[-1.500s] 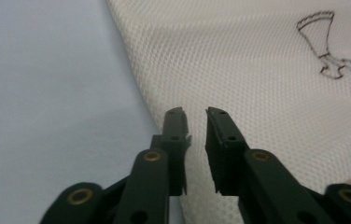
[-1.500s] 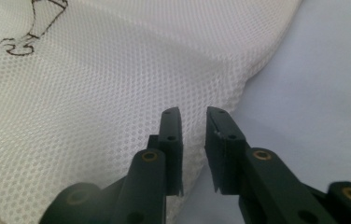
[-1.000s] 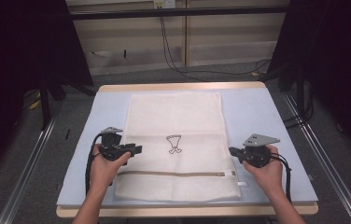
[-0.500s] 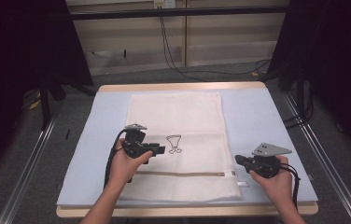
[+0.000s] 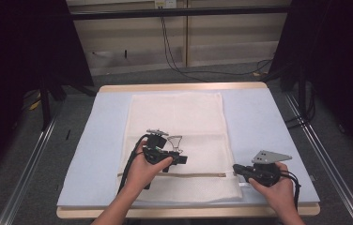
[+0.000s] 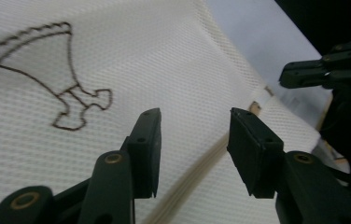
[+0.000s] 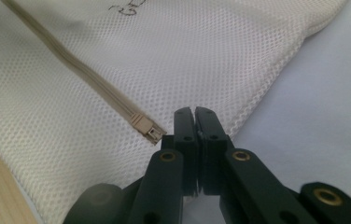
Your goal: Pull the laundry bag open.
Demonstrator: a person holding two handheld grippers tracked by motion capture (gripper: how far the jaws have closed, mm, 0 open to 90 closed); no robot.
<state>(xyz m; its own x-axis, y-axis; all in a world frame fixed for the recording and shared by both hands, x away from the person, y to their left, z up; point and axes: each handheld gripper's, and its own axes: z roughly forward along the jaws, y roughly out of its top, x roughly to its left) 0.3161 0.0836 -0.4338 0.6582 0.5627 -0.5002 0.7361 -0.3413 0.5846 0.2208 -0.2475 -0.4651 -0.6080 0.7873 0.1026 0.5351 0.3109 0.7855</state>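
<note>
Two grippers are in hand over the cream mesh laundry bag (image 5: 177,140), which lies flat along the middle of the pale blue mat (image 5: 259,117) on the wooden bench (image 5: 184,87). I see the left gripper (image 5: 184,160) above the bag's centre, just beside the dark outline drawing (image 6: 47,70) printed on the mesh; its jaws stand apart with nothing between them, having just been opening, and the mesh lies below their tips. The beige zipper (image 7: 75,77) runs across the bag's near part. The right gripper (image 7: 194,116) sits at the bag's near right corner, jaws closed together; whether they pinch the mesh edge I cannot tell. The zipper's end (image 7: 146,129) lies just beside the right jaw tips.
</note>
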